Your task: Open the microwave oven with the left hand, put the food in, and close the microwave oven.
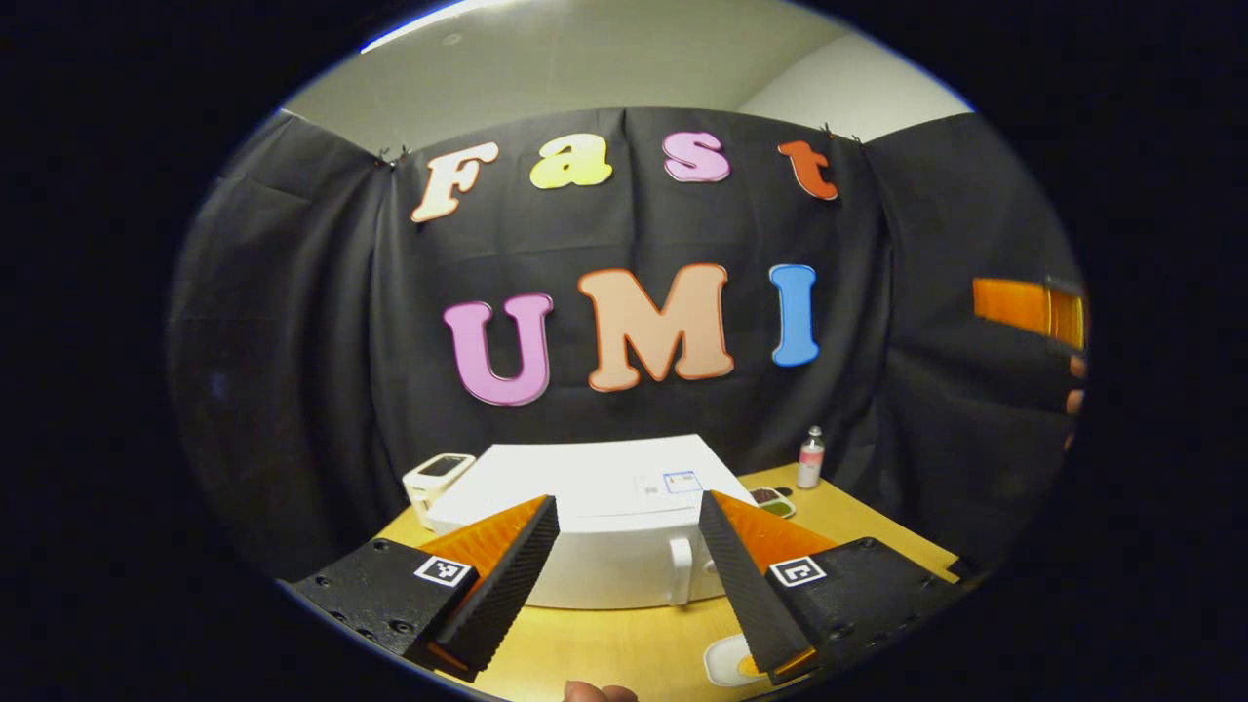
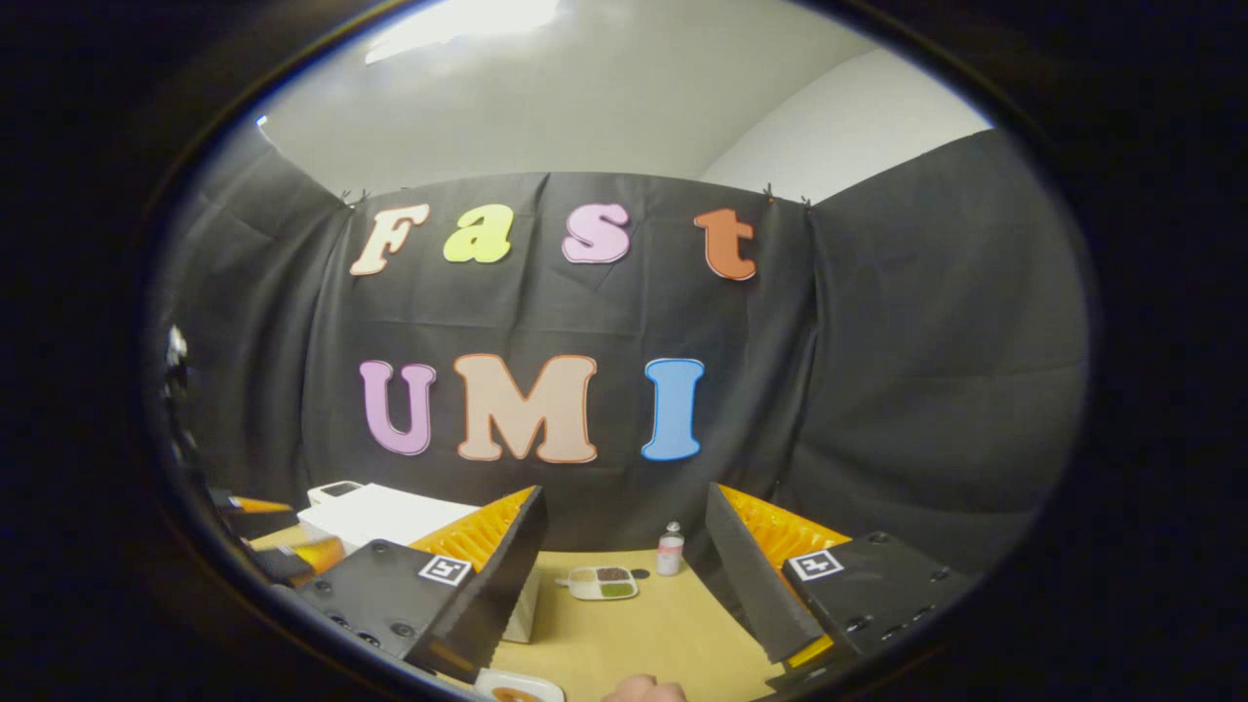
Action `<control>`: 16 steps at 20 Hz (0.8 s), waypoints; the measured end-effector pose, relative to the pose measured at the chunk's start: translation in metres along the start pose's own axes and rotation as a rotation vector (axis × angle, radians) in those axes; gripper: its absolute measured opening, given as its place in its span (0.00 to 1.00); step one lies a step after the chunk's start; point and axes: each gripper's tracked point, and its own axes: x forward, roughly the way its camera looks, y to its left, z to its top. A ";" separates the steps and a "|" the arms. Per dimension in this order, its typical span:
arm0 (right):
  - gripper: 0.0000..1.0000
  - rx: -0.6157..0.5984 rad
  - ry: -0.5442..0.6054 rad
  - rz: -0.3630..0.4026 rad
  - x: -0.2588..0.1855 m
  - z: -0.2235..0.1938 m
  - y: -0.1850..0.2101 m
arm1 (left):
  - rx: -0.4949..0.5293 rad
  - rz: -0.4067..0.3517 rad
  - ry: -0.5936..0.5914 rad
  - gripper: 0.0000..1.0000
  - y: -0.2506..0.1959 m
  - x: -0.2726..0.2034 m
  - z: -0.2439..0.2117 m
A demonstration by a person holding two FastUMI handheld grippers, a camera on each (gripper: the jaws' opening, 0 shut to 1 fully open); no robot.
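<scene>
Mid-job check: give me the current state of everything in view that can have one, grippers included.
microwave oven: door shut, handle untouched
left gripper: open, empty, facing the microwave oven
right gripper: open, empty, above the table
small bottle: upright, capped
compartment dish: flat on the table, filled
plate of food: on the table, outside the oven

Right gripper point(image 2: 624, 575) gapes wide above the table point(image 2: 643, 624); microwave oven point(image 2: 390, 517) sits at left

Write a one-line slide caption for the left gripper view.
Open left gripper faces the closed white microwave on the wooden table, small bottle behind.
</scene>
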 end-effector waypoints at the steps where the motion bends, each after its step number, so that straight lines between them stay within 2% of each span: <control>1: 0.96 -0.005 -0.008 -0.011 0.002 0.001 -0.006 | 0.001 -0.018 0.014 0.97 -0.010 0.010 -0.016; 4: 0.96 -0.009 -0.021 -0.034 0.005 0.005 -0.018 | 0.028 -0.054 0.082 0.99 -0.031 0.040 -0.073; 7: 0.96 -0.022 -0.037 -0.054 0.008 0.007 -0.029 | -0.007 -0.064 0.157 0.97 -0.038 0.067 -0.121; 9: 0.96 -0.040 -0.042 -0.068 0.009 0.008 -0.036 | -0.016 -0.082 0.181 0.98 -0.045 0.084 -0.140; 12: 0.96 -0.060 -0.036 -0.081 0.011 0.006 -0.043 | 0.028 -0.063 0.229 0.98 -0.040 0.107 -0.166; 13: 1.00 -0.062 -0.036 -0.086 0.010 0.005 -0.045 | 0.019 -0.063 0.248 0.97 -0.041 0.112 -0.174; 16: 1.00 -0.067 -0.027 -0.100 0.010 0.003 -0.052 | -0.012 -0.077 0.288 0.97 -0.045 0.119 -0.189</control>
